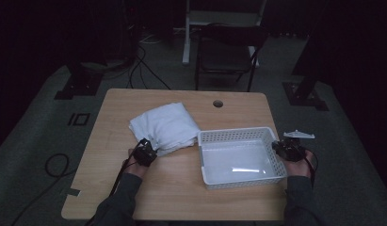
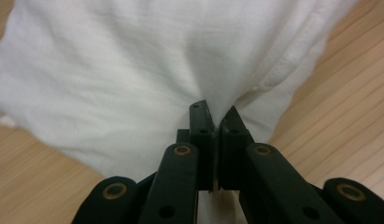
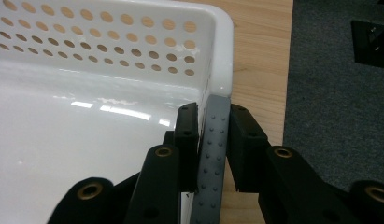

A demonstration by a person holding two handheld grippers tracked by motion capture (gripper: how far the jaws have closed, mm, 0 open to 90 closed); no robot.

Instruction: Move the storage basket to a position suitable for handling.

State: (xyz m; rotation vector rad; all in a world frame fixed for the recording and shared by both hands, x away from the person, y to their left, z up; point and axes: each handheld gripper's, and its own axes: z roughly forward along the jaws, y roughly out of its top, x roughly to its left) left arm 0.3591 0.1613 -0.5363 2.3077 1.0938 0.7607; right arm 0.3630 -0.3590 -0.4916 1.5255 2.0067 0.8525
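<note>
While unlabelled, cloth [image 2: 147, 70] and basket [image 3: 133, 60] are gripped.

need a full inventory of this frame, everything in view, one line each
cloth: 1, white, folded, table's left-centre, near edge pinched
basket: 1, white perforated plastic, empty, table's right half, beside the cloth
table: 1, light wood, centre, round hole near the far edge
chair: 1, dark, behind the table
cables: several, black, on the grey floor far left
stand bases: 2, dark, floor at far left and far right
left gripper: 1, black, fingers shut on the cloth's edge
right gripper: 1, black, fingers clamped on the basket's right wall
forearms: 2, dark sleeves, entering from the bottom
</note>
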